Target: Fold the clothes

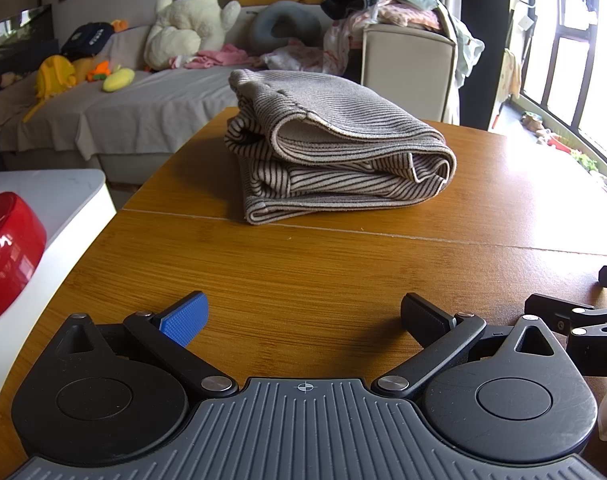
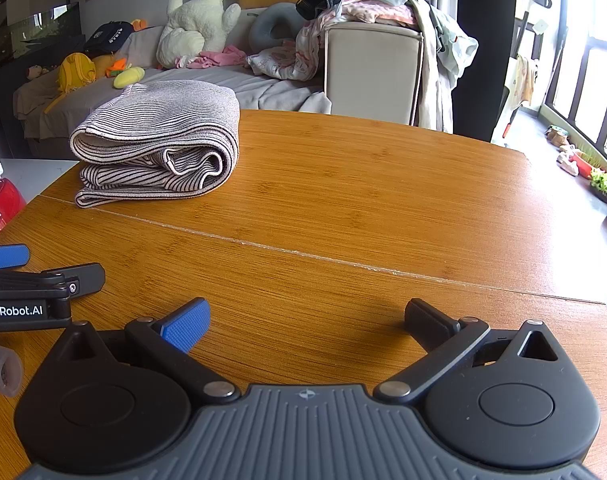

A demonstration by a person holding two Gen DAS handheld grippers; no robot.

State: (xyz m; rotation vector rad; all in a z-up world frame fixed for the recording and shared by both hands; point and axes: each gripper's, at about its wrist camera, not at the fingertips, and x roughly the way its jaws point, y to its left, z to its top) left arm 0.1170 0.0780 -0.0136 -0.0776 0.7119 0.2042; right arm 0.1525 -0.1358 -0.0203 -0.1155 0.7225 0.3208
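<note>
So the beige-and-brown striped knit garment (image 1: 335, 148) is left folded on the wooden table (image 1: 303, 272); left gripper (image 1: 303, 320) and right gripper (image 2: 307, 322) are spread wide, nothing held.

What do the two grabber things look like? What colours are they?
Both look the same. The left gripper and the right gripper each have one bumpy blue finger pad and one black pad, on thin black arms with silver bolts. Behind sit two round black discs and a ribbed grey body with a little crosshair mark. The left one's side says "GenRobot.AI" in white.
</note>
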